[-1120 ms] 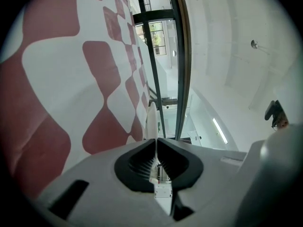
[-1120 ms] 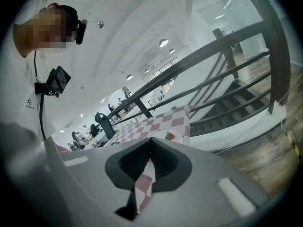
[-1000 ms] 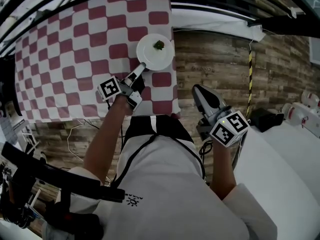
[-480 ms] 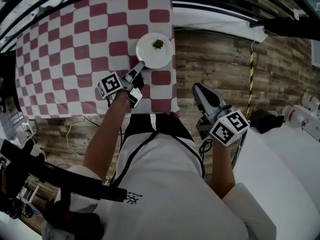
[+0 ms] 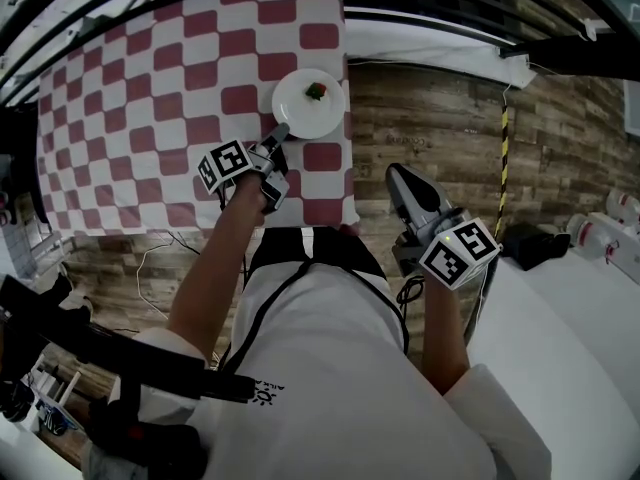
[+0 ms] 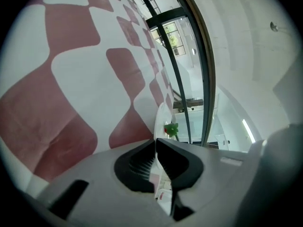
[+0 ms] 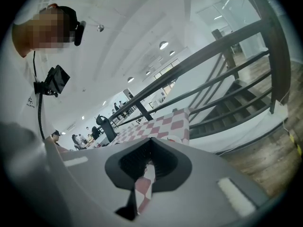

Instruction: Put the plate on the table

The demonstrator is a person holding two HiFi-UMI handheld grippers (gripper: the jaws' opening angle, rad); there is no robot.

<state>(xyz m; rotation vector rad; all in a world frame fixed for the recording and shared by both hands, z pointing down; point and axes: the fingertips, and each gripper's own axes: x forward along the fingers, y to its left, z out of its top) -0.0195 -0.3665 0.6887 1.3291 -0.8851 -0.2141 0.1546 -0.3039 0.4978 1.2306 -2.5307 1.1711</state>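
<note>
the left gripper (image 5: 280, 130) is clamped on the near rim of the white plate (image 5: 308, 113), which extends straight ahead of it above the checked worktop (image 5: 150, 98), a green garnish (image 5: 317, 91) past the tips. whether the plate touches the cloth is unclear. the right gripper (image 5: 398, 178) is closed and empty, with wooden floor (image 5: 430, 118) beyond it.
</note>
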